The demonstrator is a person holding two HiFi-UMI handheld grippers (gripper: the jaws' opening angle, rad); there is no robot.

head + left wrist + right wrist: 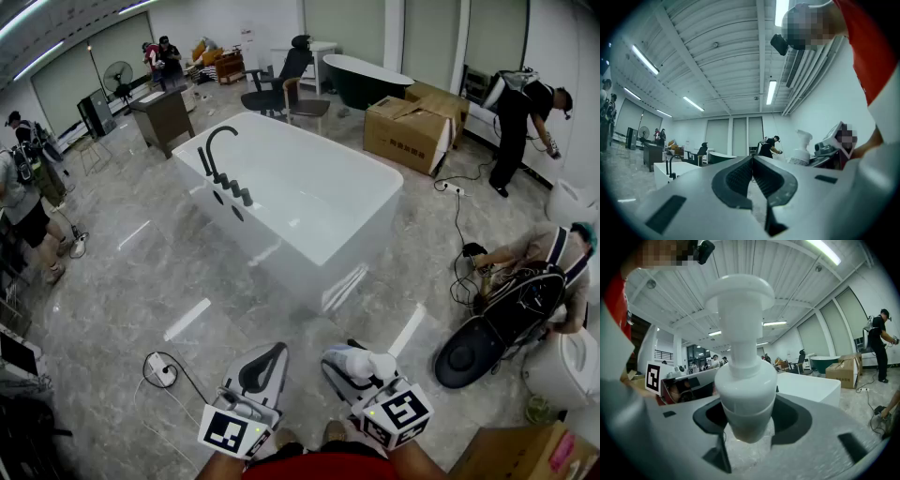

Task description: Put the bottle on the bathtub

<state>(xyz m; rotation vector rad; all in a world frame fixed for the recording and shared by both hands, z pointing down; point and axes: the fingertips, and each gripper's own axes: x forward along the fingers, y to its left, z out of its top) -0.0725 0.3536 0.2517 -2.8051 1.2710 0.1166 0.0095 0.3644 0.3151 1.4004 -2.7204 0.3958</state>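
A white freestanding bathtub [281,246] with a black faucet [217,156] on its left rim stands in the middle of the marble floor, some way ahead of me. My right gripper [354,367] is shut on a white pump bottle [371,364], held low near my body. In the right gripper view the bottle [743,380] fills the centre between the jaws, with the bathtub [811,387] beyond. My left gripper [263,367] hangs beside it, jaws shut and empty. In the left gripper view, the bottle [802,151] shows to the right of the left gripper [752,176].
Cardboard boxes [412,127] and a dark bathtub [361,80] stand behind the white one. A person crouches at the right [539,267] by cables and a toilet [567,366]. A power strip with cable [161,369] lies on the floor at my left. Other people stand around the room.
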